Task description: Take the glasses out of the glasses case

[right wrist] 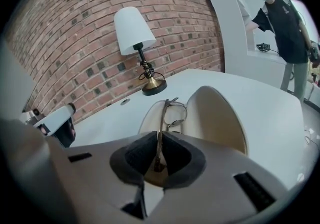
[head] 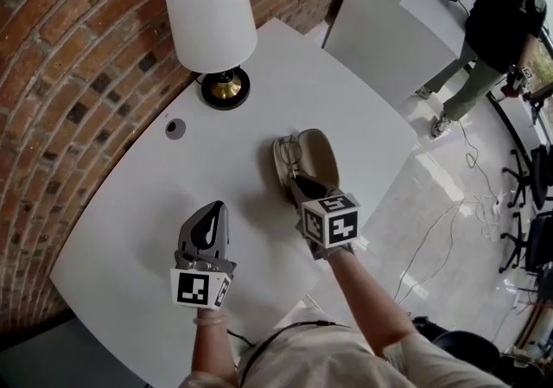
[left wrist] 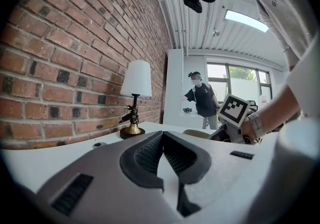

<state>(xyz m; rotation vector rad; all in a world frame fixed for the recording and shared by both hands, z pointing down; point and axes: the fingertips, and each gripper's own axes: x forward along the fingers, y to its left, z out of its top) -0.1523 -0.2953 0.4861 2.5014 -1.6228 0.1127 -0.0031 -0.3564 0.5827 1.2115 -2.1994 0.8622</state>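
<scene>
Pinching one thin temple arm of the glasses between its dark ribbed pads, the right gripper sits at the near end of the open glasses case. The case lies on the white table with its beige lining showing, the lid thrown back on the right side. The glasses stand on edge over the left half of the case, lenses pointing away toward the lamp; whether the frame touches the lining cannot be told.

The left gripper is well apart from the case, low over the table's near left part. Its pads are pressed together at the tips with nothing between them.

The lamp stands at the table's far edge beside the brick wall, with a small round disc set in the tabletop near its base. A person in dark clothes stands at another white table in the background
</scene>
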